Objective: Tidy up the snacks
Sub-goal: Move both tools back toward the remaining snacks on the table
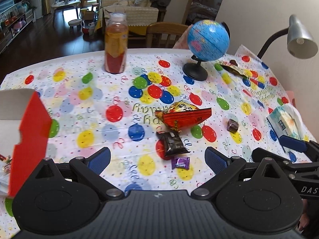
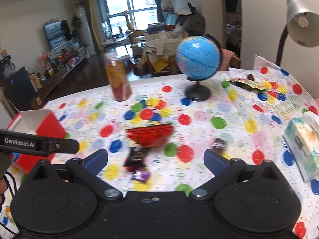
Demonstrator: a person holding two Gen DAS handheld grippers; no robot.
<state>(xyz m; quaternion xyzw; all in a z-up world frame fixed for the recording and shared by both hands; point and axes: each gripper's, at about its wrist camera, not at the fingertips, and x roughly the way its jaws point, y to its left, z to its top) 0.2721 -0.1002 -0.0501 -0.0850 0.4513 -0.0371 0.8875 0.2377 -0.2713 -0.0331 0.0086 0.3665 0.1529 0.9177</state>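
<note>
Snacks lie on the balloon-print tablecloth: a red and gold packet [image 1: 184,117] [image 2: 151,135], a black packet [image 1: 173,143] [image 2: 136,156], a purple candy [image 1: 180,162] [image 2: 140,175] and a small dark candy [image 1: 232,125] [image 2: 219,146]. A red box [image 1: 30,139] [image 2: 45,131] with a white inside stands open at the left. My left gripper [image 1: 157,158] is open and empty just short of the purple candy. My right gripper [image 2: 155,159] is open and empty above the same snacks; one of its fingers [image 1: 293,142] shows in the left wrist view.
A bottle of orange-red drink [image 1: 116,43] [image 2: 117,77] and a blue globe [image 1: 208,39] [image 2: 198,59] stand at the back. A brown wrapper [image 1: 235,68] [image 2: 246,83] lies far right. A tissue pack [image 1: 287,123] [image 2: 304,141] lies right, under a desk lamp [image 1: 301,37] [image 2: 302,22].
</note>
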